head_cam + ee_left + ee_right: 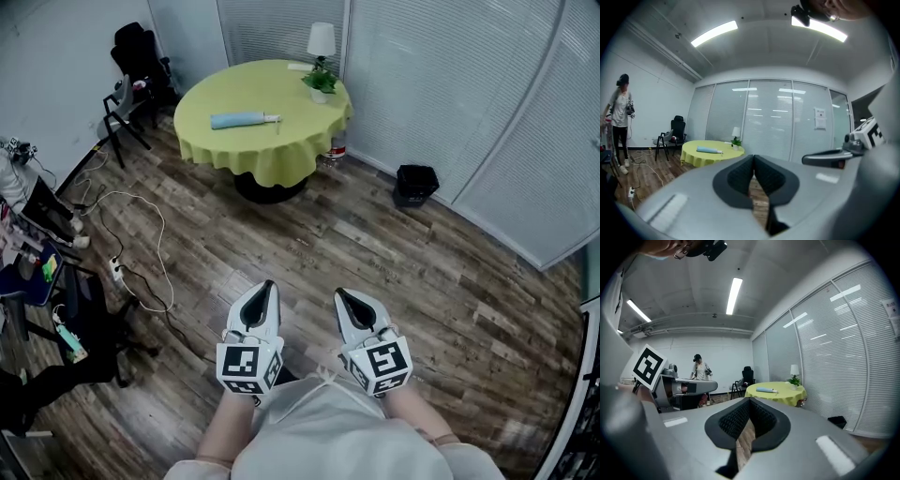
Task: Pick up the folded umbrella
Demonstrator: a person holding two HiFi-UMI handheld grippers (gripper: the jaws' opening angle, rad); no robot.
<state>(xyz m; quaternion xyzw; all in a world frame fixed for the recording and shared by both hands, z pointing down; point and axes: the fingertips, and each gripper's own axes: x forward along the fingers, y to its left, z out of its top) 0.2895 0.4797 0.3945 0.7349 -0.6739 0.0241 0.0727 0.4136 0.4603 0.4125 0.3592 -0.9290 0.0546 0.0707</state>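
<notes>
Here, nearest, both tongs are held side by side over the wood floor (375, 234), well short of the surface (272, 155). The left tongs (265, 286) are closed on nothing, and the right tongs (342, 295) are likewise closed and empty. The round surface wears a yellow-green cloth. The umbrella (242, 119), pale blue and folded, lies near the surface's middle, untouched. At the surface's far edge stand a plant (321, 81) and a lamp (322, 38).
</notes>
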